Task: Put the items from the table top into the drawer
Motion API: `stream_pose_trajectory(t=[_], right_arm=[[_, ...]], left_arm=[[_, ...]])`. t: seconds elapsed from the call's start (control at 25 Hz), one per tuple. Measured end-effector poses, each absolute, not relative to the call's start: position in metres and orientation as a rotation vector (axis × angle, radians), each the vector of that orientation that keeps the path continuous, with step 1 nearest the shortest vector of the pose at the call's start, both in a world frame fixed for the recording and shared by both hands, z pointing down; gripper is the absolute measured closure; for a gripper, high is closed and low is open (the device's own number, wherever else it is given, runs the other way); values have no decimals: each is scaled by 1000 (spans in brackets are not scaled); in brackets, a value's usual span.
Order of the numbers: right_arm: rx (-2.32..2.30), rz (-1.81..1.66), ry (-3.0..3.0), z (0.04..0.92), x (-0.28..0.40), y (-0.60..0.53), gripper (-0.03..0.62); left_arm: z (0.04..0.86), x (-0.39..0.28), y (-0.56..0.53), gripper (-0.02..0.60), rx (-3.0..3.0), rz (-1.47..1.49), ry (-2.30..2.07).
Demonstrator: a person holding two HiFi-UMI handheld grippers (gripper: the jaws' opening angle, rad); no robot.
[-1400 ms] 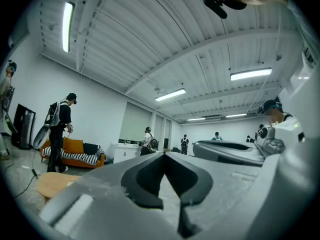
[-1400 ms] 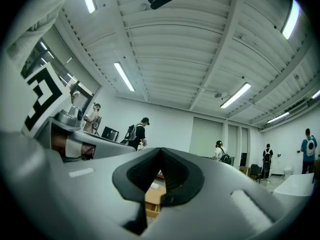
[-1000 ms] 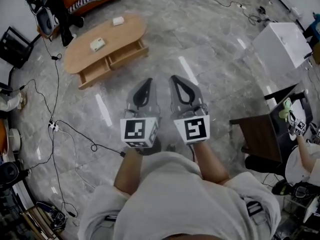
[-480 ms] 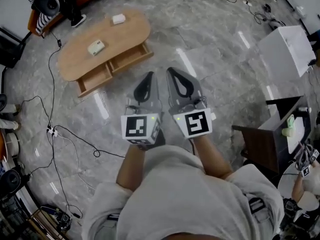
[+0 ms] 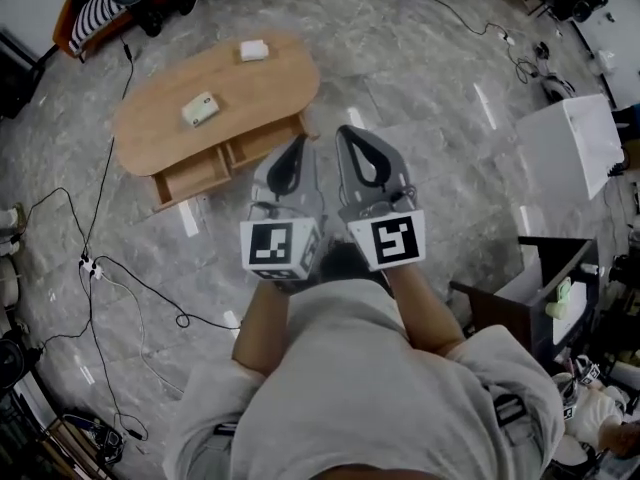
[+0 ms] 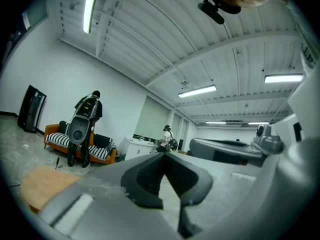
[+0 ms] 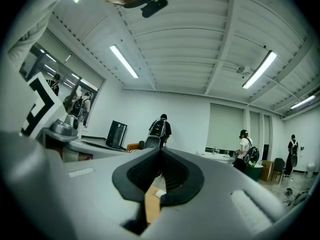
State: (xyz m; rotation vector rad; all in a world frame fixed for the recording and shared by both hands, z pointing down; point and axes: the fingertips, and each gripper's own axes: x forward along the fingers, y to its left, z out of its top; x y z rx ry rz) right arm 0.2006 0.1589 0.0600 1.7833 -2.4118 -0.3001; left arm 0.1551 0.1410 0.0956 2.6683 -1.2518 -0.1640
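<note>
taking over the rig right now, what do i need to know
Left gripper: shut, empty.
Right gripper: shut, empty. The two are side by side, pointing toward the table, touching nothing.
Items: white box at the far end of the top, pale block near the middle.
Drawers: both pulled out at the front.
Done: nothing stowed yet.
Left: pick up each item and put it in a drawer.

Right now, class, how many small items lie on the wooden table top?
2. One pale item lies near the middle of the table, behind the drawers; a white item sits by the far edge. Nothing seems hidden.
</note>
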Motion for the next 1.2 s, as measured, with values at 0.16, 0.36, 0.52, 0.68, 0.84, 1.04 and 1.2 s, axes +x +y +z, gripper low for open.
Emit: stream_pose_trajectory(t=[0.16, 0.36, 0.52, 0.68, 0.84, 1.04, 1.2], right_arm=[[1733, -278, -2453, 68, 206, 110, 586], [1646, -260, -2545, 78, 218, 26, 586], [1535, -221, -2623, 81, 233, -43, 586], [1464, -186, -2669, 86, 241, -100, 586], [1379, -104, -2716, 116, 223, -139, 588], [1264, 32, -2754, 149, 177, -169, 586], [1250, 83, -2754, 173, 140, -183, 586]], left_arm=[[103, 159, 98, 561, 2644, -141, -1310], [108, 166, 16, 561, 2602, -107, -1437], [110, 179, -46, 561, 2524, -68, -1546], [120, 191, -92, 561, 2481, -18, -1600], [150, 180, -119, 561, 2406, 57, -1634], [190, 147, -143, 561, 2301, 94, -1630], [220, 102, -153, 561, 2213, 119, -1625]])
